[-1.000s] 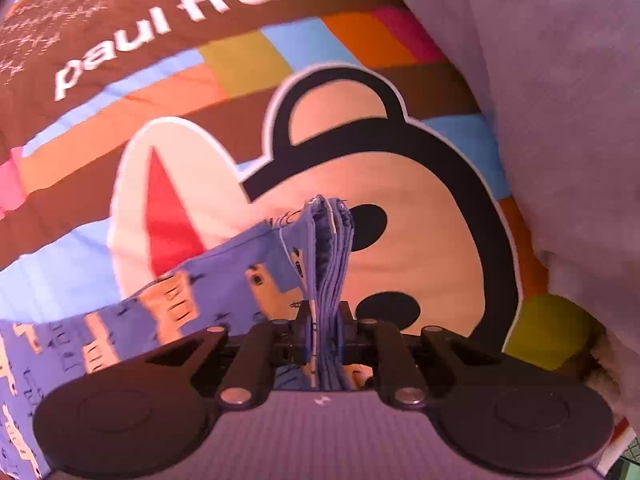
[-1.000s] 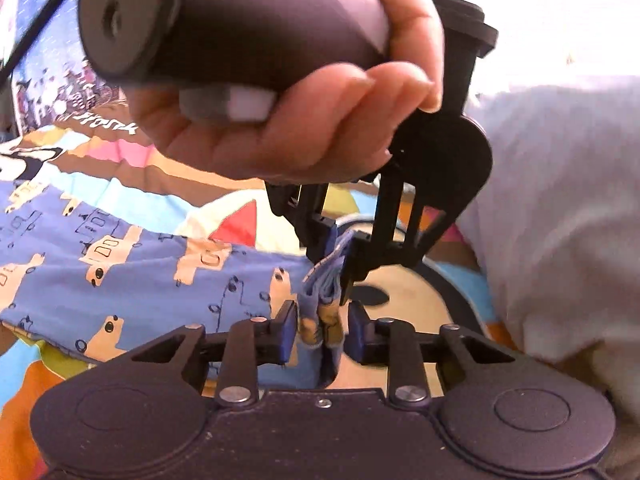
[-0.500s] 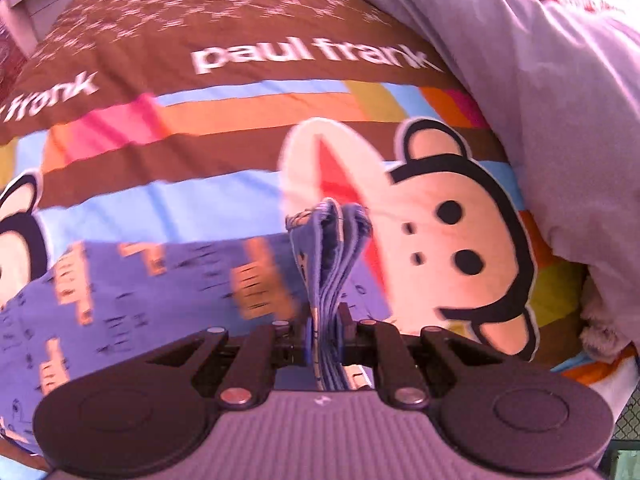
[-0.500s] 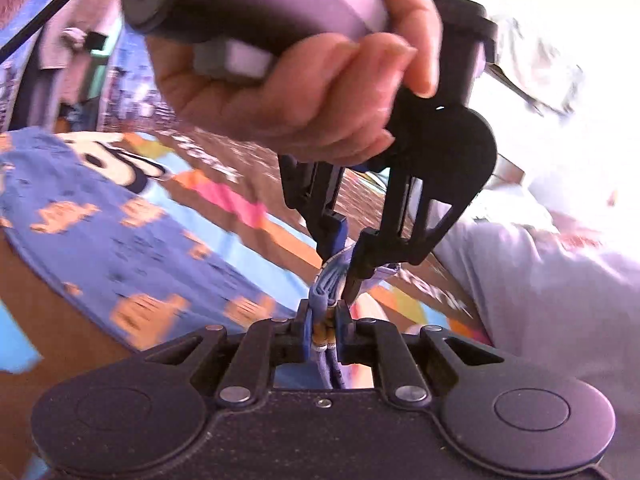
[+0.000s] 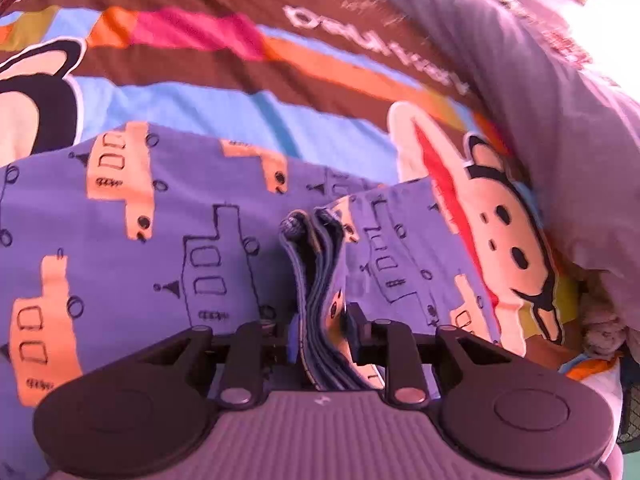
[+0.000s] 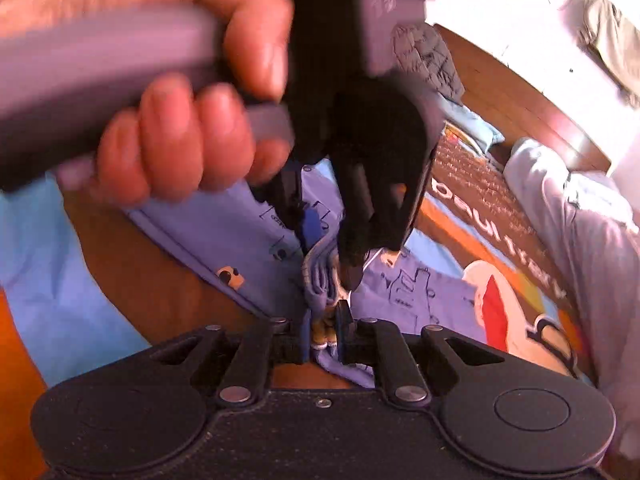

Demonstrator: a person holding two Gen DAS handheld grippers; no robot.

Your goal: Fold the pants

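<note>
Both tools carry one end of the blue car-print pants (image 5: 168, 240) over the rest of the garment lying on the cartoon bedspread (image 5: 248, 92). The left hand-held gripper (image 5: 320, 332) is clamped on a stacked hem; the right hand-held gripper (image 6: 324, 336) pinches the same bunch just beside it. Next: lower, align edges, let go. A second ago bare bedspread lay beneath; now printed fabric does.
</note>
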